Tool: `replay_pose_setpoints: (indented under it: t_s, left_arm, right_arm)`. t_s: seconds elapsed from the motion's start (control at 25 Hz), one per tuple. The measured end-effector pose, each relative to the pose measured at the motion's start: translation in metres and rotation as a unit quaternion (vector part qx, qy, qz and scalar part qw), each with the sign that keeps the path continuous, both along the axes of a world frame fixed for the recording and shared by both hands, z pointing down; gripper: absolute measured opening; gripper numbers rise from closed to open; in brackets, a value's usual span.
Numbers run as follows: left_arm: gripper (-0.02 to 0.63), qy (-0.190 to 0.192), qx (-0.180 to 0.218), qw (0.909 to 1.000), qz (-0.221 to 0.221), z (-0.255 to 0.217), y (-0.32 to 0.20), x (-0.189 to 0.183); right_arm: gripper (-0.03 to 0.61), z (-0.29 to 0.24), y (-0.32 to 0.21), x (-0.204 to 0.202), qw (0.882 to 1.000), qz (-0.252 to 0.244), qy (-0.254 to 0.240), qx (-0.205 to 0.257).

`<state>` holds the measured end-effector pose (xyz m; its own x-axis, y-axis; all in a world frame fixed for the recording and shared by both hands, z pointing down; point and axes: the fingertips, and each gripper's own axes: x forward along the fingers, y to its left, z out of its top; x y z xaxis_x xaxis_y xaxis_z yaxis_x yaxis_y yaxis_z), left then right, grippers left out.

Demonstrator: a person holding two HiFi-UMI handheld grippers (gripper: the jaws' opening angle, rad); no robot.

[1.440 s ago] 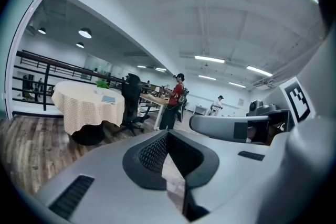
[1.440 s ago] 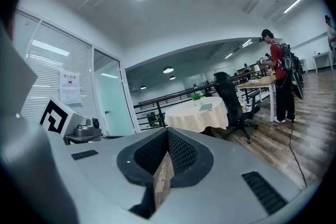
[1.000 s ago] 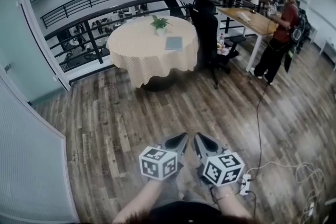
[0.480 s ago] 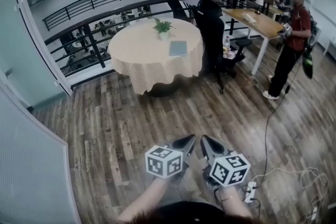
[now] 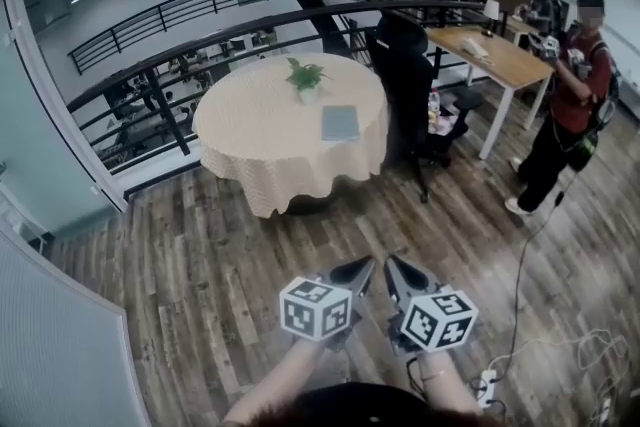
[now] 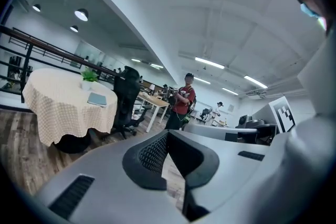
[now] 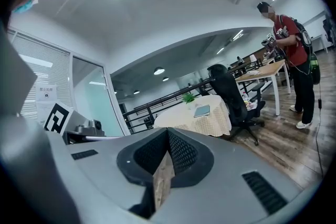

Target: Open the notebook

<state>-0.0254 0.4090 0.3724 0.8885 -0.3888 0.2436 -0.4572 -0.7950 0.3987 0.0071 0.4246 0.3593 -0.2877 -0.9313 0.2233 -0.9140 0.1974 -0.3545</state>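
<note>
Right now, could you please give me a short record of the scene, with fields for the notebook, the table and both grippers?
table: round, covered by a cream checked cloth
notebook: appears closed, flat on the table, near the potted plant
office chair: black, at the table's right
left gripper: shut, empty, far from the notebook
right gripper: shut, empty, beside the left gripper
person: red shirt, standing at far right
</note>
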Motion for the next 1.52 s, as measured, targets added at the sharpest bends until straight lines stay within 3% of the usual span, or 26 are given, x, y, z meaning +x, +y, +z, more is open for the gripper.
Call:
replay_pose_setpoints:
  t_s: [0.28,0.68,1.52]
  left_arm:
    - [0.009,-0.016,0.020,0.9995,0.019,0.004,-0.077,-0.002]
    - [0.009,-0.022,0.002,0.9994,0.025,0.023,-0.132,0.008]
    - [0.009,-0.051,0.015,0.9986,-0.004,0.025,-0.329,0.098]
  right_arm:
    - [0.011,0.006,-0.076,-0.005,1.000,0.018,-0.002,0.002]
    - [0.011,0.019,-0.129,0.009,0.999,0.029,0.005,-0.017]
    - [0.011,0.025,-0.331,0.103,0.999,-0.006,0.001,-0.033]
